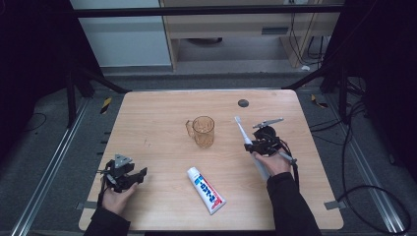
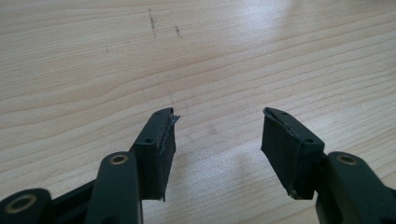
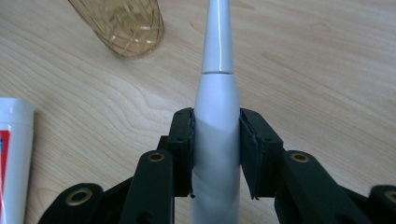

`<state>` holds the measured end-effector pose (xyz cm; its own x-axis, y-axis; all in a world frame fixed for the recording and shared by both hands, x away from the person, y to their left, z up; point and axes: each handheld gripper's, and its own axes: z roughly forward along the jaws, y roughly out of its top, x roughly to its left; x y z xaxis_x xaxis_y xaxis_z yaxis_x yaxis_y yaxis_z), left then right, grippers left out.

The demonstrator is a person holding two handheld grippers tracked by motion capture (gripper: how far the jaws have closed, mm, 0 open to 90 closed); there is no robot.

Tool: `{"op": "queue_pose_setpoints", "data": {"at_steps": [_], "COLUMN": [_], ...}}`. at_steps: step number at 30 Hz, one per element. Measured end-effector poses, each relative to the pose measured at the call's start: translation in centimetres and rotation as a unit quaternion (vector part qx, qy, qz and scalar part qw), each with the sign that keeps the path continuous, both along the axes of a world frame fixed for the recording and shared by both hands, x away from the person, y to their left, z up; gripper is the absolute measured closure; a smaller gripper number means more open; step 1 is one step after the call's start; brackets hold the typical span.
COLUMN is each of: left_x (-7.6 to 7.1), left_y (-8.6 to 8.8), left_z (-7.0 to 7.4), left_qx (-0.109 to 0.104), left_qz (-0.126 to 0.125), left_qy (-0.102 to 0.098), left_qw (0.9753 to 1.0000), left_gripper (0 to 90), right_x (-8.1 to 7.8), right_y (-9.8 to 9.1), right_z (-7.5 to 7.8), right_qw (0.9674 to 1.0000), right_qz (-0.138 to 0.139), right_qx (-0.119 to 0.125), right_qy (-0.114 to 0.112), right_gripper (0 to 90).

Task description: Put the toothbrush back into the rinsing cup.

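The white electric toothbrush [image 1: 249,143] sits at about 3 o'clock on the wooden table [image 1: 157,113], pinched by the right gripper [image 1: 259,145]; in the right gripper view the two black jaws press on either side of its pale body [image 3: 215,140], with the slim neck running up and away toward 12 o'clock. In the high view the brush head [image 1: 237,119] points toward the far edge (slightly tilted to 11 o'clock). Near its head, at about 9 o'clock from it, stands an amber glass mug [image 1: 201,131], whose base [image 3: 122,25] lies at 10 o'clock in the right gripper view. A toothpaste tube [image 1: 206,190] lies flat at 6 o'clock of the table. Well apart, at 8 o'clock, the left gripper [image 1: 129,175] rests with jaws spread wide over bare wood [image 2: 210,70], nothing between them.
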<state>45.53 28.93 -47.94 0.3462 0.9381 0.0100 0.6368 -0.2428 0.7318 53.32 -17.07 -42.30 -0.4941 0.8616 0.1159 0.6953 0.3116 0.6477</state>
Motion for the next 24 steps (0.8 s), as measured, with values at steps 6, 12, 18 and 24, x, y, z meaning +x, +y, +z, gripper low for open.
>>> {"op": "queue_pose_setpoints", "data": {"at_steps": [6,12,18,24], "left_x": [0.0,0.0,-0.1,-0.1], "left_y": [0.0,0.0,0.0,0.0], "left_z": [0.0,0.0,0.0,0.1], "left_qx": [-0.001,0.000,0.001,0.001], "left_qz": [0.001,0.001,0.001,0.001], "left_qy": [-0.002,-0.003,-0.004,-0.005], "left_qw": [1.0000,1.0000,1.0000,1.0000], "left_gripper": [43.7,43.7,43.7,43.6], "right_x": [-0.5,-1.1,-1.4,-1.5], "right_y": [-0.2,-0.2,-0.2,0.0], "right_z": [1.3,2.6,3.5,4.1], "right_qw": [0.9987,0.9936,0.9840,0.9737], "right_qz": [-0.006,-0.023,-0.051,-0.074], "right_qx": [0.024,0.060,0.096,0.123], "right_qy": [-0.044,-0.093,-0.141,-0.177], "right_gripper": [67.4,67.3,67.3,67.3]}}
